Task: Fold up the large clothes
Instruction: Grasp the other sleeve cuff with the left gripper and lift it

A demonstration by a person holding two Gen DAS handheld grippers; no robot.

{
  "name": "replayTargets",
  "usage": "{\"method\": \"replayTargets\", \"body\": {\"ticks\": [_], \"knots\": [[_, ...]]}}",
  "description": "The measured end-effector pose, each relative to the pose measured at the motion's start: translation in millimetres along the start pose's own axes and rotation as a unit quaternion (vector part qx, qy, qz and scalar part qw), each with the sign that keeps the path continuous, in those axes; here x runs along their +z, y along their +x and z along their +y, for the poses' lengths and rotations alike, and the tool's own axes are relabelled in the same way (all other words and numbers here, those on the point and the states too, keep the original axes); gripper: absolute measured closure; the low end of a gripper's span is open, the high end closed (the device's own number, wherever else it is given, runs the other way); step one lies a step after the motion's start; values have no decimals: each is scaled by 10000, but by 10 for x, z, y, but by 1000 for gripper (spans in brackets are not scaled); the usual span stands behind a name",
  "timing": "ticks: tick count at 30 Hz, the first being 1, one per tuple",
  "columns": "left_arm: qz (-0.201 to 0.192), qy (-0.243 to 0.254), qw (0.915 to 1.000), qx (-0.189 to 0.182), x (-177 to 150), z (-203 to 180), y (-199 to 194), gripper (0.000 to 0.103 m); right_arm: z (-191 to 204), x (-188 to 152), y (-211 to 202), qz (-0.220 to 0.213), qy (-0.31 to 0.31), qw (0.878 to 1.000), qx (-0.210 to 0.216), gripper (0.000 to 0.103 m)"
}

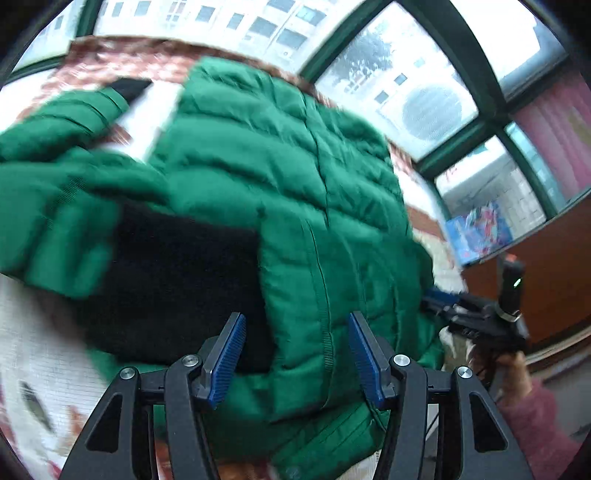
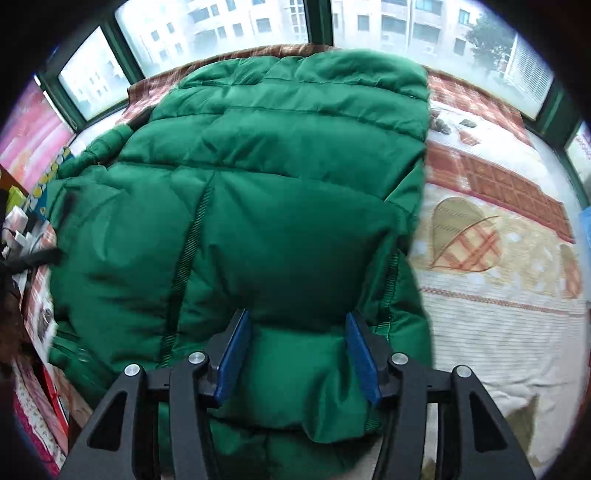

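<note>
A large green puffer jacket [image 1: 280, 170] lies spread on a patterned bedspread [image 1: 33, 343], its black lining [image 1: 173, 280] showing at the near left. A sleeve with a black cuff [image 1: 129, 86] lies at the far left. My left gripper [image 1: 295, 347] is open, its blue pads either side of the jacket's near zipper edge. In the right wrist view the jacket [image 2: 280, 170] fills the middle. My right gripper [image 2: 295, 347] is open with a puffy fold of the jacket between its pads. The right gripper also shows in the left wrist view [image 1: 480, 314], at the jacket's right edge.
Green-framed windows [image 2: 317, 18] run behind the bed. The bedspread [image 2: 498, 258] lies bare to the jacket's right. A wooden cabinet [image 1: 546, 277] and a blue picture [image 1: 476, 232] stand at the right. Clutter [image 2: 22, 229] sits at the bed's left side.
</note>
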State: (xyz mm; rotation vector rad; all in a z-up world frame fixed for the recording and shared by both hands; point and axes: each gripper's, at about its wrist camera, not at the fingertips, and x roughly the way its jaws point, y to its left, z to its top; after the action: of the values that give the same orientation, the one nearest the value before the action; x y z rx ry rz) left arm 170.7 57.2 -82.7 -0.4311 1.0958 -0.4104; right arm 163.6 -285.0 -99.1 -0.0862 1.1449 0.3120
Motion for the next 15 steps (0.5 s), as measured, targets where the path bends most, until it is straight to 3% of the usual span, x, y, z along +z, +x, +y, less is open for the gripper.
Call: {"method": "replayTargets", "body": {"ticks": [3, 7, 9, 15], "knots": [[-433, -177, 9987, 216, 191, 247, -402, 43, 59, 19, -21, 26, -58, 9999, -85, 43], [-1012, -390, 9852, 1325, 584, 748, -809, 43, 68, 51, 15, 111, -113, 9998, -84, 41], [-1069, -699, 9770, 1706, 827, 1079, -887, 43, 66, 79, 36, 146, -88, 9998, -65, 40], [-730, -1262, 9746, 1702, 1495, 1858, -775, 43, 92, 86, 43, 204, -70, 9998, -59, 33]]}}
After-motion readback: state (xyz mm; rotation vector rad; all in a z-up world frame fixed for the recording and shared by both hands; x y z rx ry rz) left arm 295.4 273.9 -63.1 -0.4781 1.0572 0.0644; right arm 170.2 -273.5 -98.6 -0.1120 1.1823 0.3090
